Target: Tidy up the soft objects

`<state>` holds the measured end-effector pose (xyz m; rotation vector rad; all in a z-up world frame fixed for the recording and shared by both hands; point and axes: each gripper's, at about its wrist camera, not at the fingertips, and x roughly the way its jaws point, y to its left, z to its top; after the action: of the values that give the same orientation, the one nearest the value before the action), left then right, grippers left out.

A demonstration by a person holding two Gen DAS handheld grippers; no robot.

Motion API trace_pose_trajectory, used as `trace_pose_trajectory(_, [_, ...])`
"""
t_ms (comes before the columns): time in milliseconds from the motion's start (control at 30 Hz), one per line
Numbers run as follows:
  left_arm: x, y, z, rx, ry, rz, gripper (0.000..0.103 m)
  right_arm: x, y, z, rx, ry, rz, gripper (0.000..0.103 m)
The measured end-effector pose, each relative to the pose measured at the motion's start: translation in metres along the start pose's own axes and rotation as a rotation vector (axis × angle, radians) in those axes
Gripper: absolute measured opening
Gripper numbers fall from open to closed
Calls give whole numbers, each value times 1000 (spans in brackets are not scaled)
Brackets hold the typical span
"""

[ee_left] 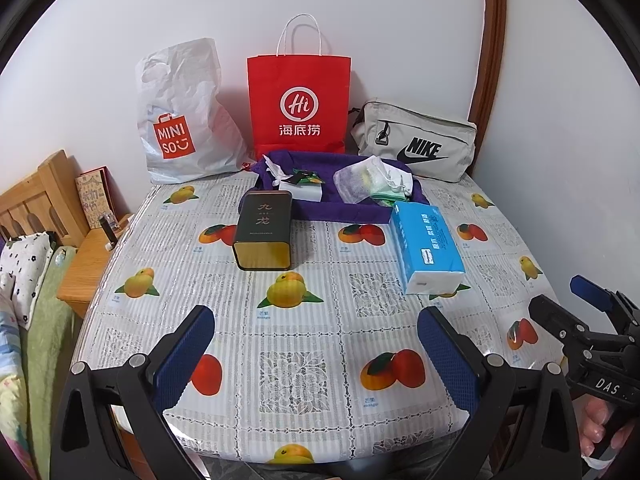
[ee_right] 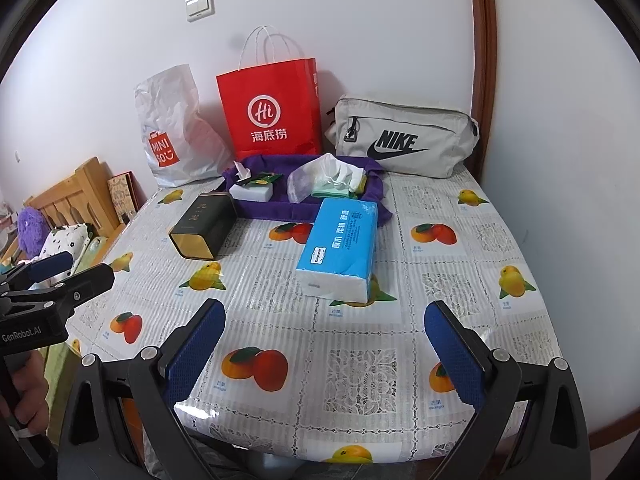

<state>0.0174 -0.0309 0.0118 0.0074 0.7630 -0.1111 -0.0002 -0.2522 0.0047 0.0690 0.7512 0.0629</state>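
A blue tissue pack [ee_left: 428, 248] [ee_right: 340, 248] lies on the fruit-print tablecloth, right of a dark tin [ee_left: 264, 232] [ee_right: 204, 226] lying on its side. Behind them a purple cloth tray [ee_left: 340, 210] [ee_right: 280, 208] holds a mesh pouch [ee_left: 360, 182] [ee_right: 320, 178] and small packets. My left gripper [ee_left: 316, 344] hovers open over the near table edge, nothing between its fingers. My right gripper [ee_right: 324, 340] is likewise open and empty, near the front edge. Each gripper shows at the side of the other's view.
Against the wall stand a white Miniso bag [ee_left: 180, 120] [ee_right: 172, 128], a red paper bag [ee_left: 298, 100] [ee_right: 272, 108] and a grey Nike pouch [ee_left: 416, 144] [ee_right: 400, 140]. A wooden nightstand [ee_left: 88, 256] and bed lie left of the table.
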Motion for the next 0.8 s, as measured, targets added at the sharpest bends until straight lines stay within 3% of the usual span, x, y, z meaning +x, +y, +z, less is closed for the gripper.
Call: trace_pose_trajectory(800, [-1, -2, 2, 17, 1, -10, 102, -2, -2, -1, 5, 1, 1, 99])
